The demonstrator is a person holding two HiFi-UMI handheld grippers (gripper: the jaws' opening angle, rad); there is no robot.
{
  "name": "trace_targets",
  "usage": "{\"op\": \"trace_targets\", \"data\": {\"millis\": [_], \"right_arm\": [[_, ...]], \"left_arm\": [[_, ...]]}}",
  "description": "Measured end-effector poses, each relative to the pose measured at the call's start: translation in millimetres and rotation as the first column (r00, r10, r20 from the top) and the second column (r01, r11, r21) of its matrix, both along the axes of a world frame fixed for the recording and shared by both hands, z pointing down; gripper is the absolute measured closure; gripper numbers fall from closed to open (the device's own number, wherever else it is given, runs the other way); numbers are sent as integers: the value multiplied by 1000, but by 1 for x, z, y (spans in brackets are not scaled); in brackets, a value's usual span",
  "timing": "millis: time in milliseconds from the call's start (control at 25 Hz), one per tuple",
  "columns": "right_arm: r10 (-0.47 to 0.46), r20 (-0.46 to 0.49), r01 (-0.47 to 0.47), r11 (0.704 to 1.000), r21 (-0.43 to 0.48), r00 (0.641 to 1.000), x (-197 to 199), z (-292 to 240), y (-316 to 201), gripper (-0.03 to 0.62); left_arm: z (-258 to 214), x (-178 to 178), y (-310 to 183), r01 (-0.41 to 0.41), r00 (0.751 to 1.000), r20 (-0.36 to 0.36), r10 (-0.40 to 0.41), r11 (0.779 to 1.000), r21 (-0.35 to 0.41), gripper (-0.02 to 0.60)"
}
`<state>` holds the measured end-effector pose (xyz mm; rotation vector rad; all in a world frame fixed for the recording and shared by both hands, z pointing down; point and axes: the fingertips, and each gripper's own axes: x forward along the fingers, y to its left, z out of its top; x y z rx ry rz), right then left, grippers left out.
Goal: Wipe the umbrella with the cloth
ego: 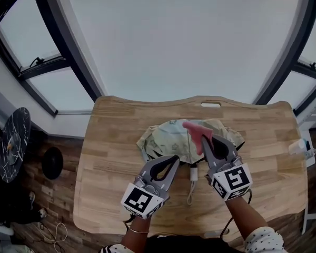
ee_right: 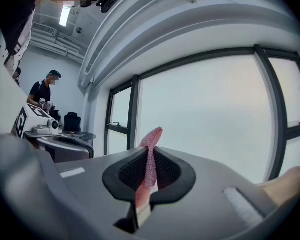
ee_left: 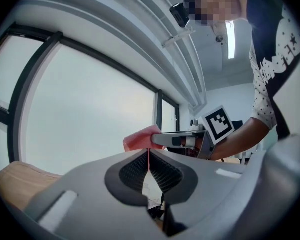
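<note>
The folded umbrella (ego: 168, 138), pale green with a faded print, lies in the middle of the wooden counter (ego: 110, 157), its white handle (ego: 194, 174) pointing toward the near edge. Bare wood stretches wide to either side of it, and a narrower strip runs behind it up to the far edge, where a slot (ego: 210, 105) is cut through the board. Past that edge are only tall window panes.

The right gripper (ego: 206, 138) hangs just above the umbrella's right half, its jaws clenched on a pink cloth (ego: 196, 129) whose free end sticks out over the fabric. The left gripper (ego: 173, 161) sits at the umbrella's near edge with jaws pressed together; I cannot make out anything pinched in them.

A small white object (ego: 297, 147) stands at the counter's right edge, well apart from the work. Each gripper's cube carries a black-and-white square marker pattern.
</note>
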<state>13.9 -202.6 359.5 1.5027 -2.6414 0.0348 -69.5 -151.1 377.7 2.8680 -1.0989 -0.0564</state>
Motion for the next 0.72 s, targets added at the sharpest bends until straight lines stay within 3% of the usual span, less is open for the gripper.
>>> {"op": "trace_targets", "data": {"millis": [480,720], "right_arm": [[-70,-149,67,997,-23,986,-37,40,-65,569],[-103,-274,96,995,-39,956,-55,64,-88,569]], "left_arm": [[18,-24,-23,55,998,14,-55,997,-49,595],[21,-34,-27,82,996,-28,-84,995,-55,596]]}}
